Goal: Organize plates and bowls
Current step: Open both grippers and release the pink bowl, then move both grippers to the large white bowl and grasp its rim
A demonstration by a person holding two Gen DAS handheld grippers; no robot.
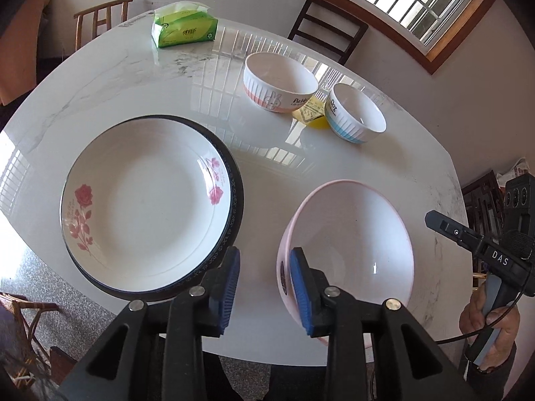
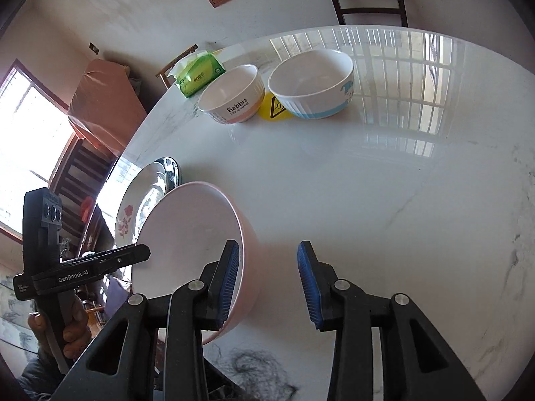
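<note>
We hold the left tongs (image 1: 264,287) with jaws apart above the near table (image 1: 267,167) edge, gripping nothing. The rose plate (image 1: 143,207) rests on a black-rimmed plate (image 1: 234,207) at the near left, its rim overhanging the table edge. The pink bowl (image 1: 347,244) sits tilted at the near edge, just beside the left tongs' right pad (image 1: 299,295). The right tongs (image 2: 269,287) are likewise spread and grip nothing, with the left pad (image 2: 229,284) in front of the bowl's rim; we cannot tell whether it touches. The rabbit bowl (image 2: 230,98) and blue-striped bowl (image 2: 312,88) stand near each other at the far side, a yellow sticker (image 2: 276,108) between them. Bare table lies between the near and far groups. A tissue pack (image 1: 184,28) sits near the far edge.
</note>
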